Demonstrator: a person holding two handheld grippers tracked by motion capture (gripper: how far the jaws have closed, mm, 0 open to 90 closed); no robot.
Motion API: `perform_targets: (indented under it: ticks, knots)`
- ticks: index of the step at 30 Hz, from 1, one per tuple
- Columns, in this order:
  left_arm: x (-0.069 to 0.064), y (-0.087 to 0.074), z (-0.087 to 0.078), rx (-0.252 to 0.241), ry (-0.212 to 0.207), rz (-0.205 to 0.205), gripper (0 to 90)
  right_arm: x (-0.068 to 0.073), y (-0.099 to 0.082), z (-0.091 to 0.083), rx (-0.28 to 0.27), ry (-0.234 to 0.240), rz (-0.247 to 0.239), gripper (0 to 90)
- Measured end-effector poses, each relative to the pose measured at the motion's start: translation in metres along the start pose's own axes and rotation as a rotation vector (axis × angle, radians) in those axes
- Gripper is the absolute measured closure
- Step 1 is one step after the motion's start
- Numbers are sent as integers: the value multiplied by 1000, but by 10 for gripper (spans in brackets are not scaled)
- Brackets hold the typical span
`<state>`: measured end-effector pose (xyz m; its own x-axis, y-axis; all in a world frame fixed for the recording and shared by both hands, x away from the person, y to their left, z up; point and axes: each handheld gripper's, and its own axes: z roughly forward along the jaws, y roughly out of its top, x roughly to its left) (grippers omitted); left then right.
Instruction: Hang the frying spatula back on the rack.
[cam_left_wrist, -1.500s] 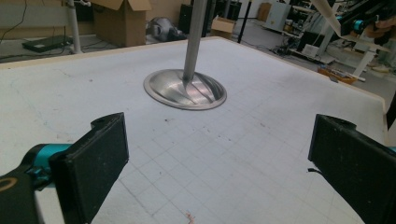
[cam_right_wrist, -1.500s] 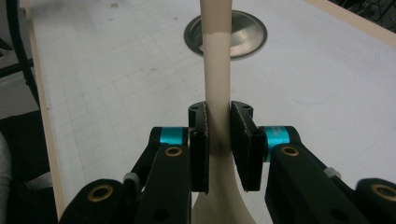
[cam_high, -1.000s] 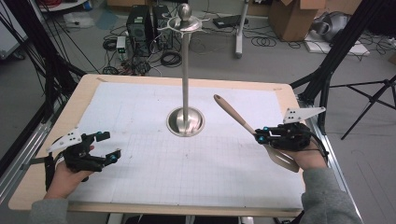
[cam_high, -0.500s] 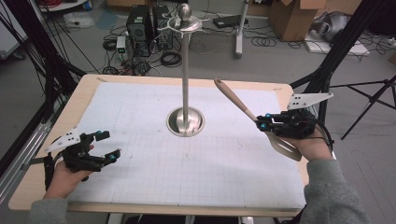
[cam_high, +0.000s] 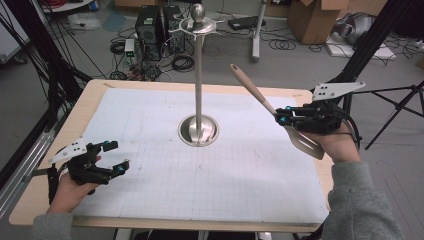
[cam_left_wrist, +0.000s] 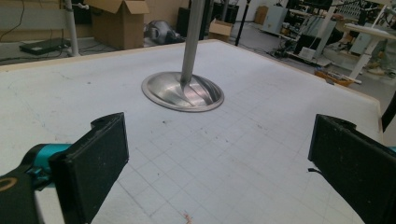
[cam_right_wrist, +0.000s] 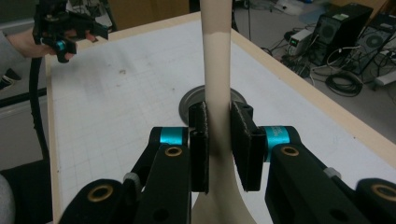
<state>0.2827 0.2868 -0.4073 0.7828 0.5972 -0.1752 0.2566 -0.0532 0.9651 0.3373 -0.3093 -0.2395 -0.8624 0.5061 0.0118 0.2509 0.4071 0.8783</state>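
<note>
- Table (cam_high: 60, 130), wooden-edged and covered by a white gridded mat (cam_high: 165, 200), is seen from above; a bare wood margin is left along the left and near edges, while the mat runs almost to the right edge.
- A wide stretch of open mat is left between the two grippers, broken by the stand alone at its centre.
- A metal stand (cam_high: 198, 85) is set upright on a round base (cam_high: 198, 131) at mid-table, its pole topped by a ball and short arms; in the left gripper view the base (cam_left_wrist: 183, 91) is seen well ahead of the jaws, with clear mat between.
- A beige spatula (cam_high: 260, 97) is held above the table's right side, handle tilted up and toward the stand's top, blade hanging low near the right edge.
- The right gripper (cam_high: 281, 117) is pressed onto the spatula; in the right gripper view its gripper (cam_right_wrist: 218, 144) is shown with both pads clamped against the handle (cam_right_wrist: 217, 70).
- The left gripper (cam_high: 112, 156) is held low at the near left corner, jaws spread wide with nothing between them, as the left gripper view (cam_left_wrist: 219, 163) confirms.
</note>
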Motion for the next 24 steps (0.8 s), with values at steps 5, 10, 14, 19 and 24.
perform_targets:
  ticks: [5,10,14,19,24]
  knots:
    - [-1,0,-1,-2,1,-3,54,0,10,0,4,-3,-10,780]
    - [0,-1,-2,-3,2,-3,55,0,21,0,4,0,-26,780]
    - [0,-1,-3,-8,3,-5,55,-2,28,-1,-3,-3,-26,780]
    - [0,-1,-4,-7,2,-5,55,-4,38,-2,-18,-7,-30,780]
    - [0,-1,-5,-11,3,-9,54,-5,45,-2,-18,-12,-35,780]
